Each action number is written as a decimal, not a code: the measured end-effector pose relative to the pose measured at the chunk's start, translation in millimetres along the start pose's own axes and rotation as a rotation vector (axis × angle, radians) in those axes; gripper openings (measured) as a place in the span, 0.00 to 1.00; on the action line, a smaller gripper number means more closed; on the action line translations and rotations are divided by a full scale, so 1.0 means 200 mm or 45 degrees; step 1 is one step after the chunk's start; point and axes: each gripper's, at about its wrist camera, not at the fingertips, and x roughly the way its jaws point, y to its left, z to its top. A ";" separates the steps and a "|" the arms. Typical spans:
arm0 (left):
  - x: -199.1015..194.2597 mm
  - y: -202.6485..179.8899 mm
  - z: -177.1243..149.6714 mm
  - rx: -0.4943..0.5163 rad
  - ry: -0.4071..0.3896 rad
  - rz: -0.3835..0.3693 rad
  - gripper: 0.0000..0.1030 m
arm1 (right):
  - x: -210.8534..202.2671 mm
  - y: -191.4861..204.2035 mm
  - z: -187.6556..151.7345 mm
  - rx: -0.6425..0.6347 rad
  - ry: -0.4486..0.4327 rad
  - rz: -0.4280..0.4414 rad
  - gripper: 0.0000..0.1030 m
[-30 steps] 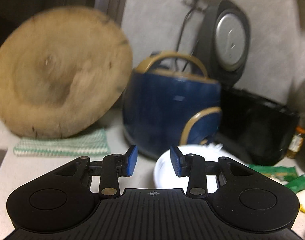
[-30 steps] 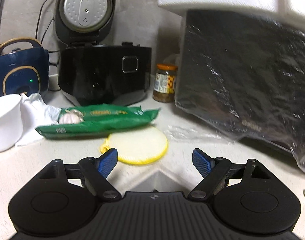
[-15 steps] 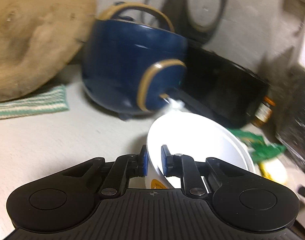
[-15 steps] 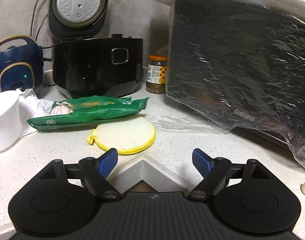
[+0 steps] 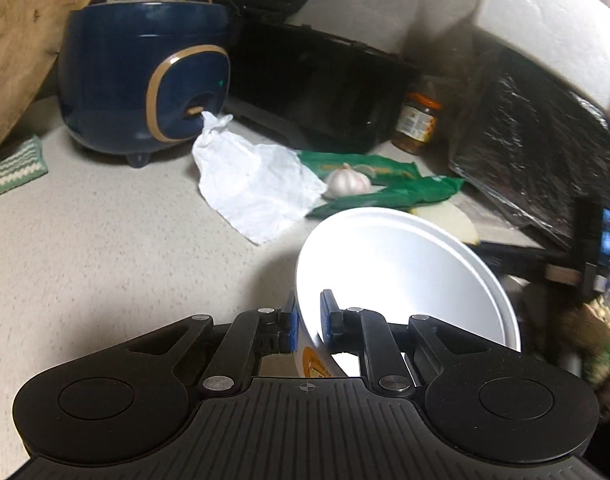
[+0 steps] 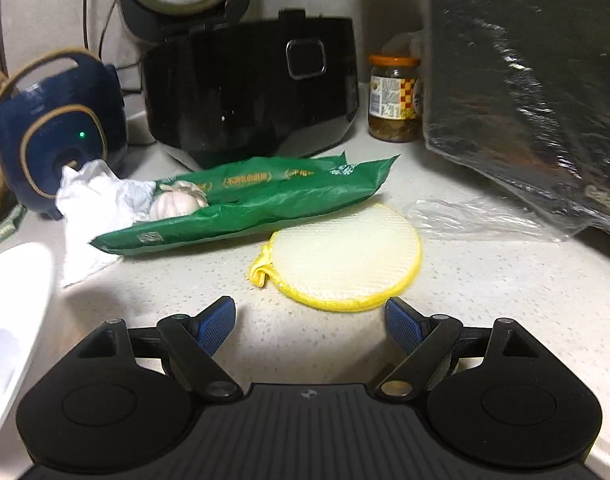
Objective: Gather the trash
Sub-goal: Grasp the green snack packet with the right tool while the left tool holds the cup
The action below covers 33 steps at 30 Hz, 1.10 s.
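Observation:
My left gripper (image 5: 308,318) has the near wall of a white paper cup (image 5: 405,272) between its blue pads; the jaws are closing and pinch it, and the cup is tilted off the counter. The same cup (image 6: 13,300) shows at the left edge of the right wrist view. A crumpled white tissue (image 5: 253,184) lies beyond it, beside a green plastic wrapper (image 6: 257,204) with a garlic bulb (image 6: 179,202) on it. My right gripper (image 6: 311,320) is open, empty, low over the counter just short of a round yellow-rimmed pad (image 6: 345,256).
A blue cooker (image 5: 145,80), a black rice cooker (image 6: 249,88) and a jar (image 6: 393,98) line the back wall. A plastic-wrapped black appliance (image 6: 525,80) fills the right. Clear film (image 6: 485,220) lies beside it. A wooden board (image 5: 13,40) and striped cloth (image 5: 13,168) are left.
My left gripper went from open to pinching the cup's rim and swung right, tipping the cup. My right gripper moved forward toward the yellow pad, still open.

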 end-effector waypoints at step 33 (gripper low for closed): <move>0.06 0.08 0.03 -0.063 0.016 -0.005 0.14 | 0.23 0.12 0.22 0.150 -0.038 0.023 0.83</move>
